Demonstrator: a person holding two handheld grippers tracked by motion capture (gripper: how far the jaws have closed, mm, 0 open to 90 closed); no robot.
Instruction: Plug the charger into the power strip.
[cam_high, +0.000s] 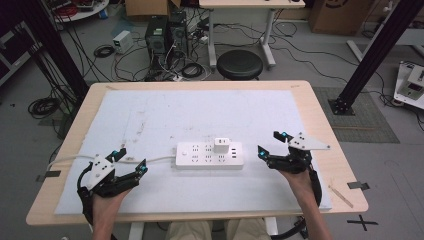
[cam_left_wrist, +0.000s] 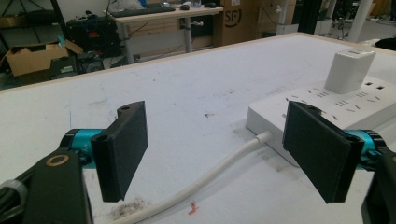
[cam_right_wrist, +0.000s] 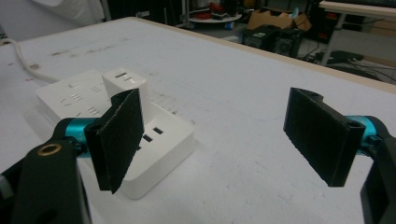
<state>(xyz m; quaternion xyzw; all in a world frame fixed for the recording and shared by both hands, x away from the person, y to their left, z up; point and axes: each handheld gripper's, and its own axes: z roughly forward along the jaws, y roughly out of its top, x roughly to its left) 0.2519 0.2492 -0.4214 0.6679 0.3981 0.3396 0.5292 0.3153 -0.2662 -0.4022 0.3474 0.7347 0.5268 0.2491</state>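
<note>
A white power strip (cam_high: 209, 155) lies flat near the middle of a counter (cam_high: 320, 125) covered by a white mat, with a small white USB charger (cam_high: 221, 146) plugged upright into its top, toward the right end. The strip's white cord (cam_high: 70, 159) runs off to the left edge. The left gripper (cam_high: 131, 162) rests at the strip's left, its jaws wide apart and holding nothing; the right gripper (cam_high: 270, 143) sits just beside the strip's right end, jaws likewise wide and empty. The charger looks like a light, rigid plastic cube with smooth, fairly slippery sides; it would probably be best pinched across two opposite flat faces, low on its body, and pulled straight up. The strip itself is stiff and light enough to lift with it, so its body likely needs pressing down at the far end. The high view gives the whole layout, both hands and the floor clutter beyond. The left gripper view shows the cord passing between the open jaws where it enters the strip (cam_left_wrist: 322, 109), the charger (cam_left_wrist: 349, 71) beyond. The right gripper view shows the charger's (cam_right_wrist: 125, 86) top ports and the strip's (cam_right_wrist: 154, 144) end sockets close up, beside its left jaw.
</note>
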